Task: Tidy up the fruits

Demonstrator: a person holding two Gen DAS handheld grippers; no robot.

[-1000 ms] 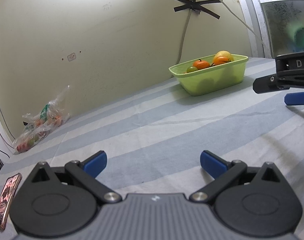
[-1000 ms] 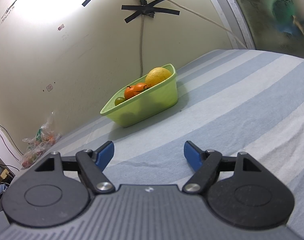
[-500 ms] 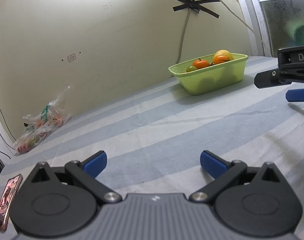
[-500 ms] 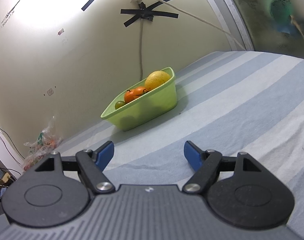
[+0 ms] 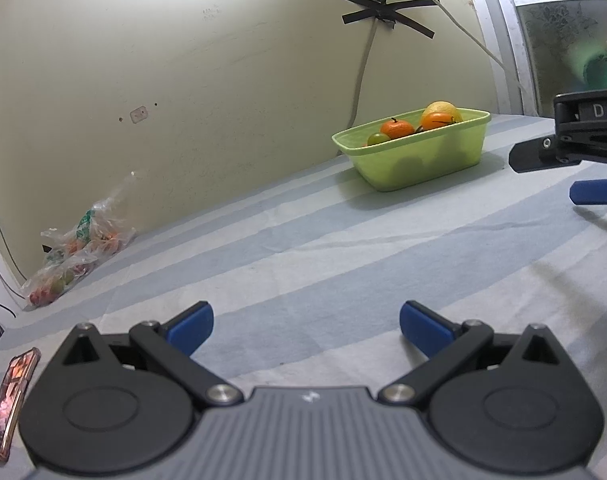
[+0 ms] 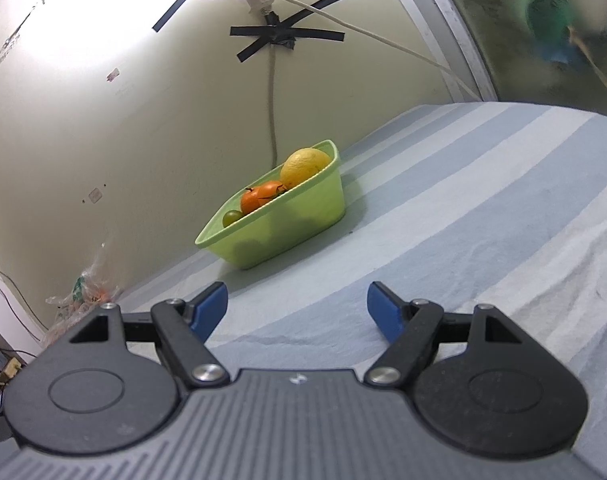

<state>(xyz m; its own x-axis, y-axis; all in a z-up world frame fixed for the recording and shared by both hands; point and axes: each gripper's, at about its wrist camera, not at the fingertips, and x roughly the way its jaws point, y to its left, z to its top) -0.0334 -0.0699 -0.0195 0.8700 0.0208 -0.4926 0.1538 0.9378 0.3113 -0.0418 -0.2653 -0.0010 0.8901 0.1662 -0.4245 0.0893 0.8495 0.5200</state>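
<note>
A light green tub [image 5: 423,156] stands on the striped bed sheet near the wall. It holds orange mandarins [image 5: 397,128], a large yellow citrus [image 5: 443,109] and a small green fruit [image 5: 377,139]. The tub [image 6: 287,224] also shows in the right wrist view, with the yellow citrus [image 6: 305,162] and a mandarin [image 6: 261,196]. My left gripper [image 5: 306,326] is open and empty, well short of the tub. My right gripper [image 6: 297,308] is open and empty, closer to the tub; part of it shows at the right edge of the left wrist view [image 5: 583,160].
A clear plastic bag of fruit [image 5: 75,256] lies against the wall at the far left. A phone [image 5: 9,396] lies at the bed's left edge. A power cable [image 6: 271,104] taped to the wall hangs behind the tub. A window [image 6: 543,28] is at the right.
Both grippers have drawn back slightly and tilted up; the tub sits a little lower and farther in the right wrist view. Both stay open.
</note>
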